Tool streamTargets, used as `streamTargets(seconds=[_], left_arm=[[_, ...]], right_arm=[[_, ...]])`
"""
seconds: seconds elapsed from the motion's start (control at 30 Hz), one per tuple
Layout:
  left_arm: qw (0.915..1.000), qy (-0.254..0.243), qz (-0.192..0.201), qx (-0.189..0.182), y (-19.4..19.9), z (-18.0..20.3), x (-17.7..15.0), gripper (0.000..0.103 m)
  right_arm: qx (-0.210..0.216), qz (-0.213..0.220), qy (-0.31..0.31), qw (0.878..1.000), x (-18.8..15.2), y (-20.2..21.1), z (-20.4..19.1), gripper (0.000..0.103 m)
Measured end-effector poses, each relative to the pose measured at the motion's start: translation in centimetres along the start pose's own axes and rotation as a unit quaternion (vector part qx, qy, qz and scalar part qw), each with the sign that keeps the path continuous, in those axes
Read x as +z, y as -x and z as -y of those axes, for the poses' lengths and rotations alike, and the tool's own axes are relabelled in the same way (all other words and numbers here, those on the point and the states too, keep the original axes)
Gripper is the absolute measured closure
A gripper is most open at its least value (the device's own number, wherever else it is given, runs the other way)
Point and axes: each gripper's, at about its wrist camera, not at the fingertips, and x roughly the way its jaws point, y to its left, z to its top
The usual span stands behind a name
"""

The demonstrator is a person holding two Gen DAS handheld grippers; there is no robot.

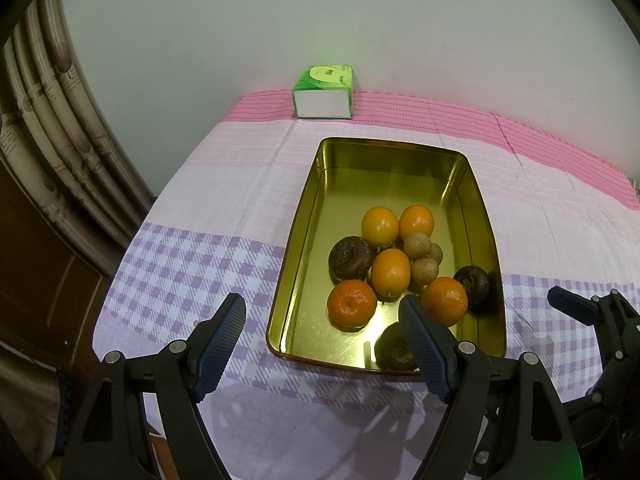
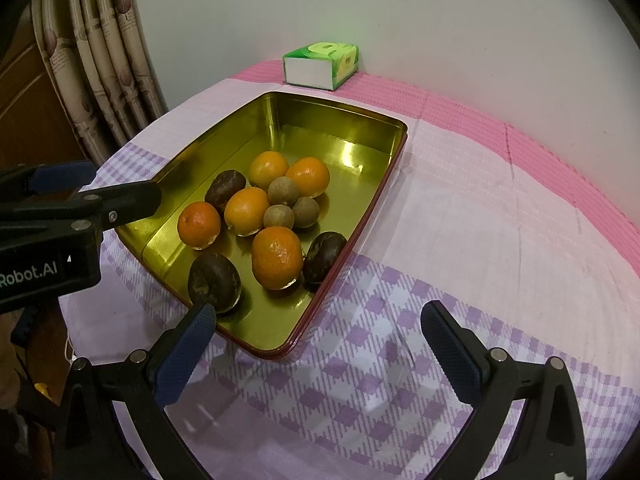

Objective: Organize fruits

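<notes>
Gold rectangular metal tin (image 1: pixel 476 200), frame centre, holds all round orange, brown and tan fruits (image 1: pixel 390 271). Left tongs (image 1: pixel 322 336) released, nearest. Right tongs (image 2: pixel 318 344) released, empty, tin upper left.

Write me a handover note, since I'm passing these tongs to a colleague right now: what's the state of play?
Left tongs: open, empty, at the near end of the gold tin.
Right tongs: open, empty, over the checked cloth by the tin's near corner.
Fruit: all visible fruit is in the tin, bunched at its near half: five oranges, three dark brown fruits, three small tan round fruits. None lies on the cloth.
Done: fruit gathered in the tin.
Left: kinds are mixed, so grouping may remain; far half of the tin is free.
Green tissue box stands behind.
</notes>
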Motion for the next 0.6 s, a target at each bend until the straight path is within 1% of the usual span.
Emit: streamTargets(seconds=[0.6], left_arm=[[1.0,-0.002,-0.002,0.0,-0.1,0.2,-0.05,0.024]], right_arm=[[0.0,-0.001,0.0,1.0,-0.17,-0.11,-0.04,0.001]])
